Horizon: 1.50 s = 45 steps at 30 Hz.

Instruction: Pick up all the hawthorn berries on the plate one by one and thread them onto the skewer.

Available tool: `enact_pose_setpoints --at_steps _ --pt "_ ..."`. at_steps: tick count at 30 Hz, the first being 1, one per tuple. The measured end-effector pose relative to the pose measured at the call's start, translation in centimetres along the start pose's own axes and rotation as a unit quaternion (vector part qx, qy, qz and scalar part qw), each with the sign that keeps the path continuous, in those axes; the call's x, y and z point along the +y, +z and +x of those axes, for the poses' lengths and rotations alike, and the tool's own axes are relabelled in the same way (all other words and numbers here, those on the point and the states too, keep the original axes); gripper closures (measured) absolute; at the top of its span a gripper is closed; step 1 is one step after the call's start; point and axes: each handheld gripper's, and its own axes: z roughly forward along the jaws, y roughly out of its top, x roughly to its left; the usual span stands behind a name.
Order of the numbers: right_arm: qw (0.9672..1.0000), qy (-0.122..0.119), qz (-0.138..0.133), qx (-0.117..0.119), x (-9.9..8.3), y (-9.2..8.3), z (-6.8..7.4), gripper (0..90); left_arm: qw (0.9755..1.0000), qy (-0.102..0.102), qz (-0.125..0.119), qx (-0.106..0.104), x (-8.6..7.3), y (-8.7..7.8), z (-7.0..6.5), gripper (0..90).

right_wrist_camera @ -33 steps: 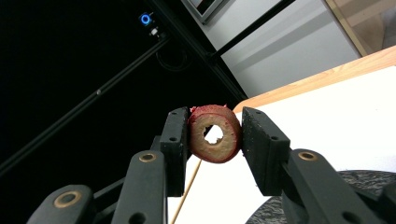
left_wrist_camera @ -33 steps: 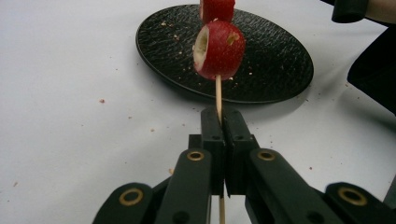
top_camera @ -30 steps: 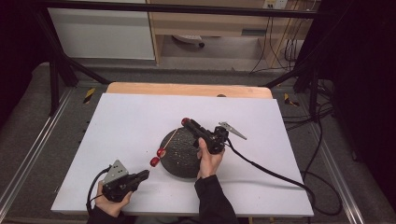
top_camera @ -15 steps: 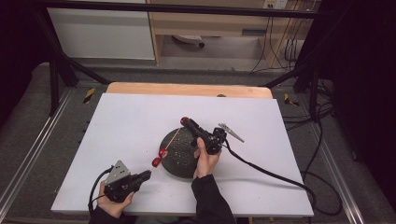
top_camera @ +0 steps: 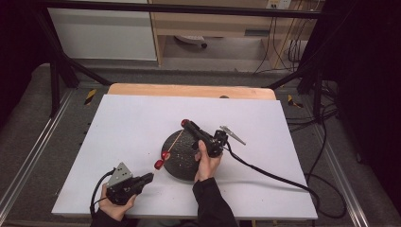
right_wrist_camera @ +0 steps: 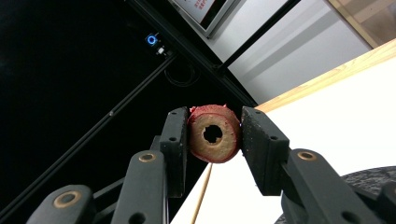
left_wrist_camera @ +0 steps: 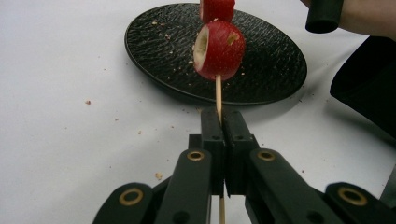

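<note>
Two fruits [top_camera: 162, 160] sit low on the skewer [top_camera: 176, 141], which slants from left gripper [top_camera: 147, 178], clamped on its near end, up over the plate [top_camera: 182, 166]. Right gripper [top_camera: 185, 123], clamped on a cored slice [right_wrist_camera: 214, 134], holds it at the far tip, hole roughly along the stick.

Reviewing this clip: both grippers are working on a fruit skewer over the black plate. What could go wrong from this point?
The left gripper pinches only the thin end of the skewer, so the stick could bend, snap or twist as fruit is pushed along it.

The right gripper squeezes a cored red fruit piece by its sides; it may crush, or its hole may miss the stick's tip.

The two fruit pieces already threaded hang past the plate rim and could slide off onto the table.
</note>
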Motion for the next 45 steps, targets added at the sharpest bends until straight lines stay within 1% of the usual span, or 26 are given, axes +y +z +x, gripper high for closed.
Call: enact_pose_setpoints --at_steps 9,14,17,21,23,28,30,36,42,45 --pt "1.0 0.0 0.006 0.001 -0.6 0.4 0.1 62.9 0.9999 -0.008 -0.006 0.003 0.0 -0.1 0.0 88.4" --pt "0.9999 0.001 0.012 0.003 -1.2 0.4 0.2 62.8 0.9997 -0.02 -0.012 0.007 0.1 0.0 -0.1 88.4" --pt "0.9998 0.003 0.018 0.005 -1.7 0.5 0.3 62.9 0.9995 -0.026 -0.014 0.009 0.1 0.1 -0.1 88.4" --pt "0.9998 0.002 0.019 0.005 -2.1 0.5 0.3 62.9 0.9993 -0.033 -0.014 0.01 0.0 0.3 -0.2 88.4" --pt "0.9998 0.004 0.021 0.005 -2.3 0.4 0.4 62.9 0.9993 -0.033 -0.013 0.01 0.0 0.4 -0.2 88.5" --pt "0.9997 -0.003 0.024 0.006 -2.6 0.3 0.5 63.0 0.9992 -0.037 -0.014 0.008 0.1 0.6 -0.4 88.4" --pt "0.9997 -0.002 0.025 0.007 -2.7 0.2 0.6 63.0 0.9991 -0.039 -0.014 0.007 0.1 0.7 -0.4 88.5" --pt "0.9993 -0.005 0.037 0.009 -3.1 0.0 0.7 63.0 0.9989 -0.042 -0.017 0.005 0.2 0.9 -0.5 88.5" --pt "0.9985 -0.012 0.053 0.009 -3.7 -0.3 0.7 63.0 0.999 -0.043 -0.013 0.005 0.2 1.3 -0.5 88.5" --pt "0.9981 -0.012 0.06 0.009 -3.9 -0.4 0.8 63.0 0.9989 -0.045 -0.012 0.004 0.2 1.3 -0.5 88.6"
